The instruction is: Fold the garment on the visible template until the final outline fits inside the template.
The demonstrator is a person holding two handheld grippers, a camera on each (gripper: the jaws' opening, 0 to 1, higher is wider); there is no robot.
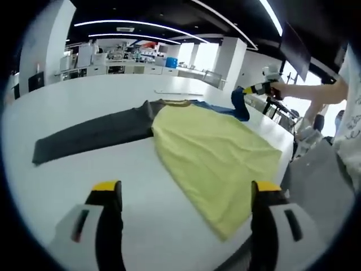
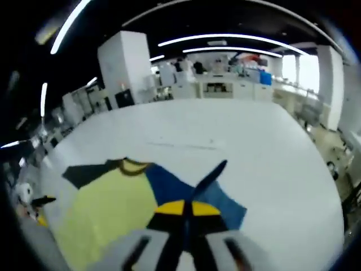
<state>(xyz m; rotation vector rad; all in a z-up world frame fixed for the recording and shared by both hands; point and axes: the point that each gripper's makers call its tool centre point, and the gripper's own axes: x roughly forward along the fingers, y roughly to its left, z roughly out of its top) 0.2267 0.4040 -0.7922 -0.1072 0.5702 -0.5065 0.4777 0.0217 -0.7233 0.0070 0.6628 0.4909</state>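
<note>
You are mid-fold: your right gripper (image 2: 184, 210), jaws pinching the blue sleeve (image 2: 211, 175), lifts it above the yellow garment (image 1: 211, 155) spread on the white desk (image 1: 101, 99), while your left gripper (image 1: 186, 195) waits spread; next, carry that sleeve inward over the yellow body.

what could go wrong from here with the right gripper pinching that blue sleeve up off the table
1. The right gripper is shut on a thin fold of the blue sleeve; such a narrow pinch could slip as it travels.
2. The left gripper hangs open above the yellow shirt body, so nothing pins the cloth; pulling the sleeve may drag it askew.
3. The hem lies close to the white table edge and might slide over.
</note>
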